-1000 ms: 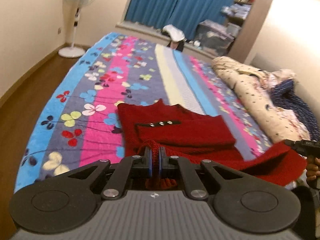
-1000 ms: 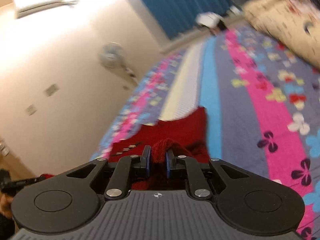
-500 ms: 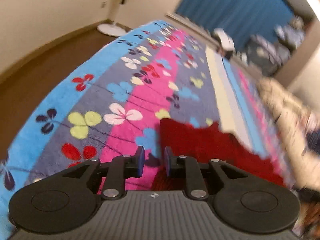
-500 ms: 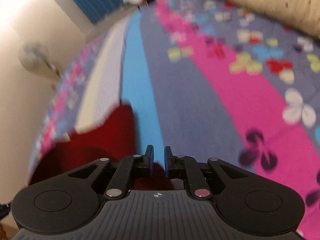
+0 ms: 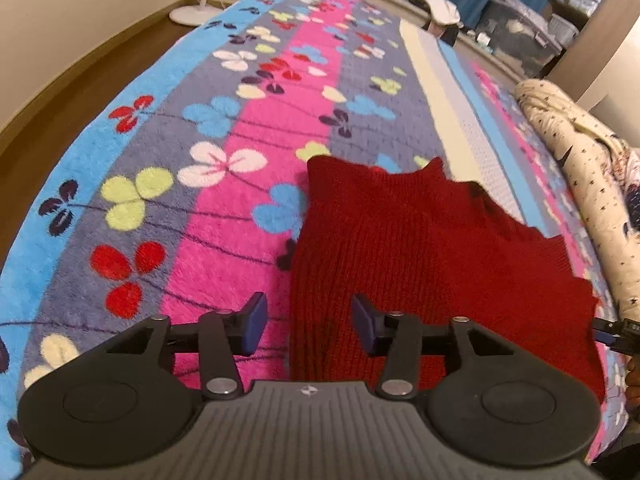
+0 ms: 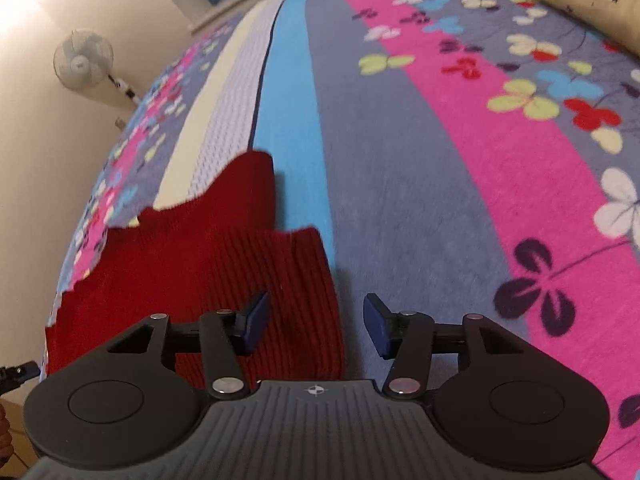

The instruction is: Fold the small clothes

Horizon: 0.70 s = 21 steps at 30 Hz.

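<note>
The red knit sweater [image 5: 420,240] lies folded flat on the flowered bed blanket [image 5: 224,208] near its front edge, with the left gripper [image 5: 306,326] and right gripper [image 6: 316,326] over its two near corners, jaws just opened, gripping nothing.

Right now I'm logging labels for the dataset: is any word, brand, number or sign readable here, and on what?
None can be read.
Left tongs body: a small round emblem, no letters.
Right tongs body: the same emblem, no letters.
Red sweater: no tag showing.
Shelf boxes: too small and blurred.
</note>
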### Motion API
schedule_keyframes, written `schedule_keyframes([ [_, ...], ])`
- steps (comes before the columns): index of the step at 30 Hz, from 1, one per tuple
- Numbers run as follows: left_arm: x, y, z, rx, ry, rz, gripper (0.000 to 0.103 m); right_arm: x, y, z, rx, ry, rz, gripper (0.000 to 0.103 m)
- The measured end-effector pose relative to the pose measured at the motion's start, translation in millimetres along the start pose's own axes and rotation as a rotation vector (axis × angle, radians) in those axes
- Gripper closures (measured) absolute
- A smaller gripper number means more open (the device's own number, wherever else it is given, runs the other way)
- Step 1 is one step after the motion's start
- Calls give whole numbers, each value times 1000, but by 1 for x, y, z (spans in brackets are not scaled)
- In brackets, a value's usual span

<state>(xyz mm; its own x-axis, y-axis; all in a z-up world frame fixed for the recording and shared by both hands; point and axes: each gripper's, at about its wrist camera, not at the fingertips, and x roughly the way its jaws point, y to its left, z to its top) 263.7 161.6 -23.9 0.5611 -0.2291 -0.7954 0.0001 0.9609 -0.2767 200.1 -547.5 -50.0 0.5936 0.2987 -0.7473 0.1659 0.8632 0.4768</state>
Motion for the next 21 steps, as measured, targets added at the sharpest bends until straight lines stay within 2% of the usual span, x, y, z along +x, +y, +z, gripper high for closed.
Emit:
schedule_keyframes([
  [6,13,-11,1,21,24,25,50,9,2,-4,-21,37,-21,47],
  [14,26,-19,3,27,40,44,48,7,4,-9,-57,38,-24,48],
  [15,27,-20,3,27,41,43,48,6,5,-9,-64,36,-22,53],
  [16,28,-21,4,28,42,42,48,6,5,-10,-70,34,-16,63],
  [17,29,-21,4,28,43,43,48,5,6,-10,-76,30,-10,68],
  [19,31,-21,4,27,43,42,48,2,10,-11,-97,12,-12,89],
  [21,32,-22,4,30,43,37,48,-2,13,-12,-117,-11,-5,90],
])
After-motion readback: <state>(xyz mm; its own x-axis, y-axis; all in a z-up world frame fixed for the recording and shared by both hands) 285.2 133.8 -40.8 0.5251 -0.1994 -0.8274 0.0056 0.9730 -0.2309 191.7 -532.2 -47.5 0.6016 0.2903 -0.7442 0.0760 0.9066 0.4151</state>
